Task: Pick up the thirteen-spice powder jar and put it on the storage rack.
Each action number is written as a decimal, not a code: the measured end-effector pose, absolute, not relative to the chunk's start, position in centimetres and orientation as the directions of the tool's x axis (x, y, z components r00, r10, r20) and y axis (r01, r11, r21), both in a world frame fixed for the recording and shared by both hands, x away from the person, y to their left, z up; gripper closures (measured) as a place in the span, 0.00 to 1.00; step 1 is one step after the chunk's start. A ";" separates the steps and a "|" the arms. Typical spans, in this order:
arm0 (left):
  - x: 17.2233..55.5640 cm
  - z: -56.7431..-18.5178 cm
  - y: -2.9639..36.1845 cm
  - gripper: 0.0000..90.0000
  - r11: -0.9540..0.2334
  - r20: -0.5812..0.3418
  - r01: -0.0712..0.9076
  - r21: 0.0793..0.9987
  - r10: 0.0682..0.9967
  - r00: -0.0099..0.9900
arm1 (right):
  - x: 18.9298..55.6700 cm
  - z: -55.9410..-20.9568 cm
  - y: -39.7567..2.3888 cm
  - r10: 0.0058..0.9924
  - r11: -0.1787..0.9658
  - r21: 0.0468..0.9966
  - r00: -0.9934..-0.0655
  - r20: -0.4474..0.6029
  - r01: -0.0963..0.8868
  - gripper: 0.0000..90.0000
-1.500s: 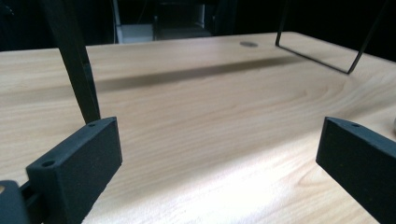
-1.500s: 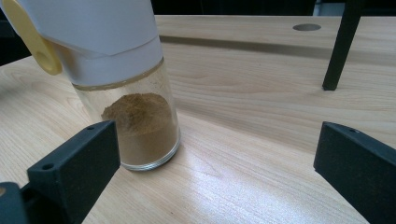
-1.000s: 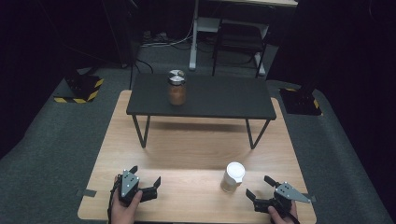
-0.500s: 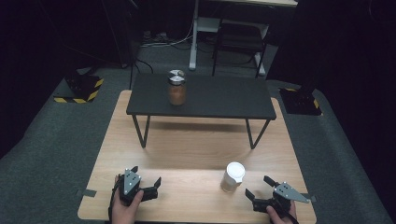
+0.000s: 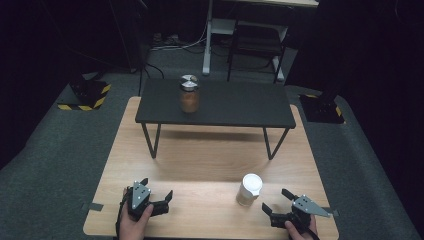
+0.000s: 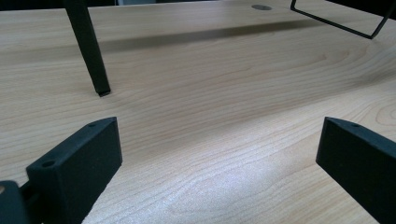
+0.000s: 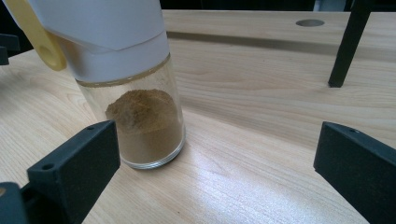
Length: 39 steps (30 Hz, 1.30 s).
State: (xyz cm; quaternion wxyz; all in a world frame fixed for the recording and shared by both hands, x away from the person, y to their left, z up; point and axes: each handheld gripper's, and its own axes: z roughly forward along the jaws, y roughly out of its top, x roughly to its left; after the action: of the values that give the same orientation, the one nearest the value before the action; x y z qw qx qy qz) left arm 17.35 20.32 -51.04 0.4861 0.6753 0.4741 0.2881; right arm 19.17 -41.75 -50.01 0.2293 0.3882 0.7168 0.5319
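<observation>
1. The right gripper [image 5: 276,200] is being held low at the near right corner of the wooden table [image 5: 210,165], jaws spread wide and gripping nothing.
2. A small glass jar [image 5: 248,190] with a white cap is being shown standing upright on the wood just beside that gripper, a bit ahead of it and to its left, not touching it.
3. In the right gripper view the jar [image 7: 140,112] is sitting right by the left-hand jaw, partly filled with a brownish powder; a pale yellow tab is hanging off the cap, and no writing or brand can be read on it.
4. The left gripper [image 5: 157,192] is being held at the near left corner, jaws spread as well, with bare wood between them in the left gripper view.
5. A second jar [image 5: 189,94] with brown contents and a metal lid is being kept on the black raised shelf [image 5: 235,105] farther back; any label there is too small to be read.
</observation>
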 end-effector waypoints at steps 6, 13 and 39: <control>17.7 -50.8 20.5 0.01 -0.093 -0.072 0.371 0.924 0.910 0.407 | 19.2 -50.0 -41.9 0.802 0.120 0.940 -0.590 0.098 0.320 0.00; 17.8 -50.9 20.7 0.01 -0.093 -0.077 0.371 0.924 0.904 0.419 | 19.1 -50.2 -42.0 0.801 0.116 0.943 -0.591 0.097 0.312 0.00; 18.1 -50.7 20.7 0.01 -0.103 -0.082 0.379 0.919 0.893 0.442 | 17.7 -48.8 -40.7 0.762 0.136 0.964 -0.647 0.046 0.228 0.00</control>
State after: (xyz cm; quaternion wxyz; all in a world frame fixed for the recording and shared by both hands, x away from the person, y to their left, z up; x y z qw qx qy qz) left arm 18.07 20.73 -50.68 0.4884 0.6945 0.4582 0.2631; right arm 17.71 -40.71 -48.82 0.2386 0.3462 0.7149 0.5588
